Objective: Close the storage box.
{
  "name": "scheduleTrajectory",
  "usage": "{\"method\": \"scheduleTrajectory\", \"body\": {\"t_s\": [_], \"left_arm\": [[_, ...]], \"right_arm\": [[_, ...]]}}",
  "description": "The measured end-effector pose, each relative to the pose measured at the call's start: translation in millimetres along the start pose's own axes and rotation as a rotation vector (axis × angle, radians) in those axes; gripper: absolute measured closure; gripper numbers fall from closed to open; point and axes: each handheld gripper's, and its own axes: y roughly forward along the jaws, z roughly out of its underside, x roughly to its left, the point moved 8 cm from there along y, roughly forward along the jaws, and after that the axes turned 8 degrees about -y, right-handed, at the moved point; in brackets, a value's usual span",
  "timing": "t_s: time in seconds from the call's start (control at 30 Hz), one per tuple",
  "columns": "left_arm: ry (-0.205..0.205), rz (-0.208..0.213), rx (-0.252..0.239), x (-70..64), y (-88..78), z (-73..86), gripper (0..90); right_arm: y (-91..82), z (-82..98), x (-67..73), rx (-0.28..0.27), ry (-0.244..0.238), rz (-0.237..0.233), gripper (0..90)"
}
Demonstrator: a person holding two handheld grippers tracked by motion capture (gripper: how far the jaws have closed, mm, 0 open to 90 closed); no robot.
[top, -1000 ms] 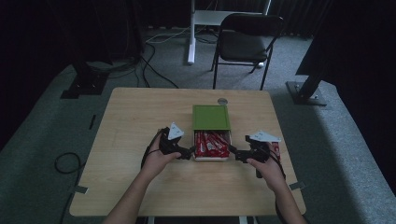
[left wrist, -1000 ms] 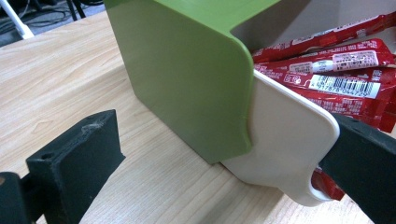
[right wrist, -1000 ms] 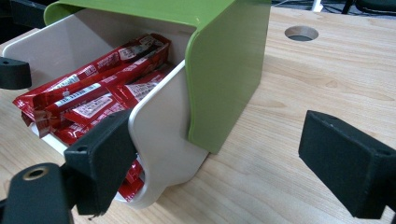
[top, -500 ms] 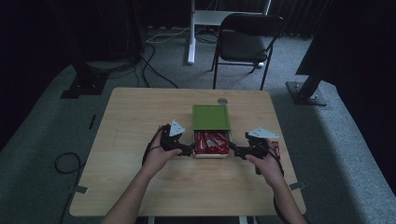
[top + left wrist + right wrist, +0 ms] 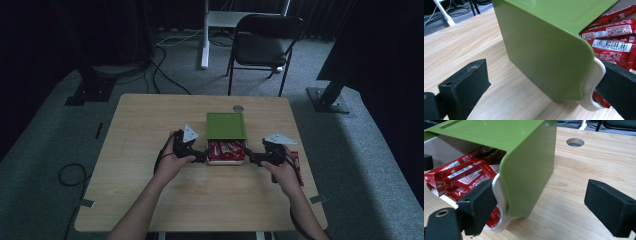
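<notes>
A green case (image 5: pixel 226 125) lies at the table's middle, with a white drawer (image 5: pixel 226 161) pulled out toward me and full of red snack packets (image 5: pixel 226 149). My left gripper (image 5: pixel 201 155) is open at the drawer's left front corner. In the left gripper view the left gripper (image 5: pixel 541 92) straddles the case's corner (image 5: pixel 544 55), one jaw against the drawer's white rim (image 5: pixel 596 85). My right gripper (image 5: pixel 252 159) is open at the drawer's right corner. The right gripper view shows the right gripper (image 5: pixel 544 207) straddling the case wall (image 5: pixel 531 177), one jaw beside the drawer rim (image 5: pixel 499 195) and the packets (image 5: pixel 466 177).
One red packet (image 5: pixel 296 167) lies on the table (image 5: pixel 150 120) by my right hand, near the right edge. A round cable hole (image 5: pixel 238 108) sits behind the case. A black chair (image 5: pixel 265 45) and stand bases are on the floor beyond the table.
Both grippers have shifted slightly forward along the drawer's sides, and the drawer seems to sit a little further into the green case.
</notes>
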Motion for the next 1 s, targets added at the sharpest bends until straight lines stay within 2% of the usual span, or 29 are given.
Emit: {"method": "scheduleTrajectory", "body": {"t_s": [0.17, 0.4, 0.67, 0.8, 0.87, 1.0], "left_arm": [[-0.004, -0.008, -0.001, 2.9, 3.4, -2.3, 1.7], [-0.006, -0.017, 0.000, 6.0, 7.1, -3.9, 1.7], [-0.002, -0.007, 0.008, 5.8, 9.7, -3.7, 1.8], [0.004, -0.014, 0.013, 4.5, 11.4, -2.6, 1.8], [-0.002, 0.003, 0.016, 1.8, 10.8, -2.5, 1.9], [0.000, 0.011, 0.001, -1.3, 5.6, -5.6, 1.9]], "right_arm": [[3.9, -2.7, -2.6, 0.001, -0.007, 0.015, 10.5], [8.3, -4.4, -5.3, -0.003, 0.007, 0.026, 10.5], [9.6, -5.3, -5.9, 0.005, 0.000, 0.029, 10.1], [9.3, -5.4, -5.5, 0.003, -0.004, 0.029, 10.1], [8.8, -5.6, -5.2, -0.001, 0.000, 0.027, 10.1], [7.1, -4.6, -4.1, -0.006, -0.003, 0.020, 10.1]]}}
